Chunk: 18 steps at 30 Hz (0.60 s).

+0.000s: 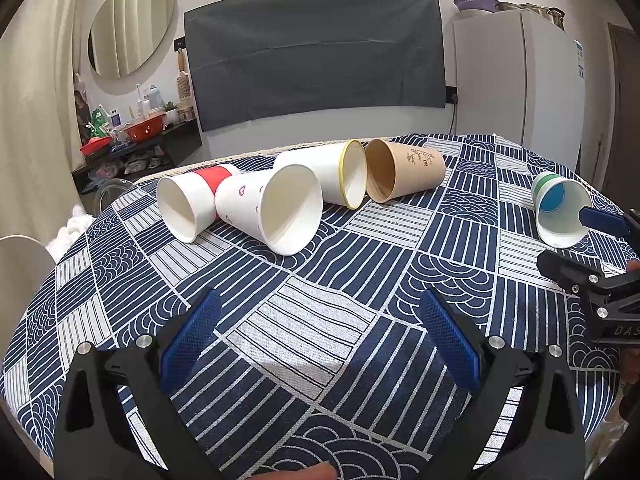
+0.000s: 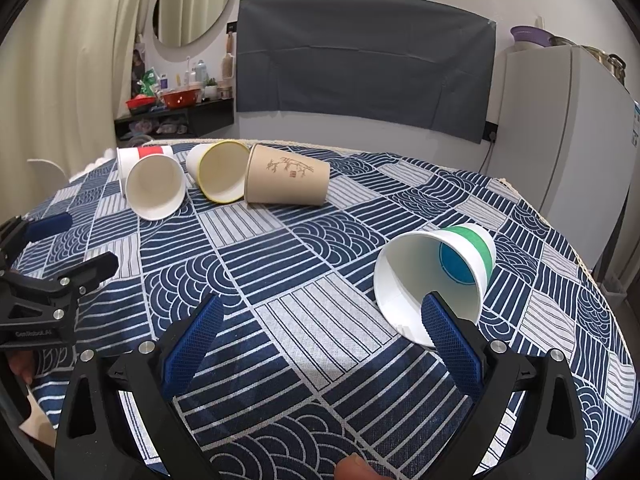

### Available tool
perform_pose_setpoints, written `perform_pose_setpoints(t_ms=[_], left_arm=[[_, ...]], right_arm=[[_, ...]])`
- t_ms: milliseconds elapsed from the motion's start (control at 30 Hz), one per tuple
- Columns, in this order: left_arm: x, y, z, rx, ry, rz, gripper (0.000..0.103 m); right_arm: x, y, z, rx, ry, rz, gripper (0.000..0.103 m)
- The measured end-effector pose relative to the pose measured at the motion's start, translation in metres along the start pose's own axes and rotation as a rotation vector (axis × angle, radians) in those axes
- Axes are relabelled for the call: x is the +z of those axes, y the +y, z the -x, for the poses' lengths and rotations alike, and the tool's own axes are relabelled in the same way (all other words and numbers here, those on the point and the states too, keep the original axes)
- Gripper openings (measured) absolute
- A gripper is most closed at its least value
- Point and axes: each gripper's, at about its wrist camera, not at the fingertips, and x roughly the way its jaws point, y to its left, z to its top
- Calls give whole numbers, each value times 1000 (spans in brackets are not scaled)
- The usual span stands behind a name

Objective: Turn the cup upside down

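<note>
— Where's the green cup (image 2: 434, 276)?
— On its side near the surface's (image 2: 320, 320) right edge, mouth toward the grippers, apart from the others.
— And the right gripper (image 2: 320, 336)?
— Fingers wide, holding nothing; its right finger (image 2: 450, 344) sits in front of the cup's rim, contact unclear.
— The left gripper (image 1: 320, 336)?
— Fingers wide too, over bare cloth near the front edge.
— Other cups?
— Four lie in a row toward the far edge: red-band (image 1: 186, 204), hearts (image 1: 272, 208), yellow-rim (image 1: 332, 172), brown (image 1: 404, 168).
</note>
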Motion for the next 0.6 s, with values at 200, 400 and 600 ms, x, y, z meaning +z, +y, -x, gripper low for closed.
perform_pose_setpoints(t_ms=[200, 400, 600], left_arm=[[0, -1, 0, 0, 1, -2, 97], [0, -1, 0, 1, 0, -1, 97], [-1, -1, 0, 0, 0, -2, 97]], right_arm=[[0, 0, 0, -1, -1, 2, 95], [0, 0, 0, 0, 0, 3, 95], [0, 2, -1, 2, 2, 3, 95]])
